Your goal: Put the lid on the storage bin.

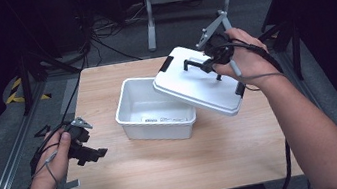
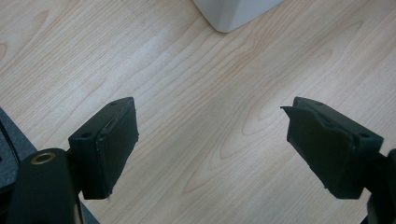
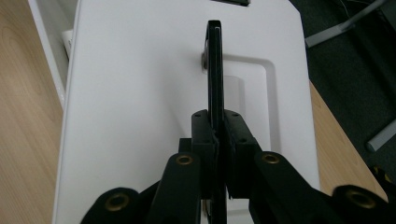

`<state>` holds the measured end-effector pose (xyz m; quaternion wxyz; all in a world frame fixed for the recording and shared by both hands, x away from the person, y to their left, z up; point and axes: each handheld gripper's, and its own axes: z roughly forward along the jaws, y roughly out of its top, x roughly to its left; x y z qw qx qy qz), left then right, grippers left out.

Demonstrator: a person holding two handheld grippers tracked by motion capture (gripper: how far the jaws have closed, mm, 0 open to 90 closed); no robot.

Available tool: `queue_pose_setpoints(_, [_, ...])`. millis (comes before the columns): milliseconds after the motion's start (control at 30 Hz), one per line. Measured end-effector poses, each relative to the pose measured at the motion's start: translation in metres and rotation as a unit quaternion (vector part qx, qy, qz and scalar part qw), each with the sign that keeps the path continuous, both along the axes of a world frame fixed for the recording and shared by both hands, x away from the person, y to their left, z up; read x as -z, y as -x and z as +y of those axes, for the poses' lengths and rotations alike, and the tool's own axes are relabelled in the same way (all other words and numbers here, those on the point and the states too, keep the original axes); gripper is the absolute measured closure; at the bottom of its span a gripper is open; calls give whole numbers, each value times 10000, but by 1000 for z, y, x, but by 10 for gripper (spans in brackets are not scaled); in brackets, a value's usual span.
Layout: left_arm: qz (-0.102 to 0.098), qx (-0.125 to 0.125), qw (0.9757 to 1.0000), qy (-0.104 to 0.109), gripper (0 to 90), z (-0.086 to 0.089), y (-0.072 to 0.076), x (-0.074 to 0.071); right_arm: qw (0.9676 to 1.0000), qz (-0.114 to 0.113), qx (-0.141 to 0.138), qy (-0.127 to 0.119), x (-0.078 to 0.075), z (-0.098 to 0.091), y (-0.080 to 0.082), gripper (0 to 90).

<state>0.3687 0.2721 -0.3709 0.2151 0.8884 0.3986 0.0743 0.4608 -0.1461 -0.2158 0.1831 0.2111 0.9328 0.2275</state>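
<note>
Lid (image 1: 194, 83) of white plastic hangs tilted above the right end of the open white bin (image 1: 154, 109), its long axis running from the far left down toward the near right, the near-right corner lowest. It is a flat rectangle with rounded corners, a black clip at its far-left edge and another at its near-right, and a thin black handle (image 3: 214, 70) standing up from a shallow recess in its middle. The right tool (image 3: 218, 140) is clamped on that handle, jaws pressed tight to either side. The bin beneath looks empty apart from what may be a label on its floor. The left tool (image 2: 210, 144) hovers low over the pale wood-grain tabletop (image 1: 177, 164), jaws spread wide with nothing between them, left of the bin. Grey carpet, cables and metal frame legs surround the tabletop.
</note>
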Motion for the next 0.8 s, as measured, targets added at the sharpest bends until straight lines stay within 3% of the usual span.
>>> queue_pose_setpoints(333, [-8, 22, 10000, -3, 171, -1, -1, 1, 9996, 13, -286, -7, 2, 30, -3, 848])
queue_pose_setpoints(800, [18, 34, 10000, -3, 171, 0, -1, 1, 9972, -47, -740, 86, 17, 72, -8, 848])
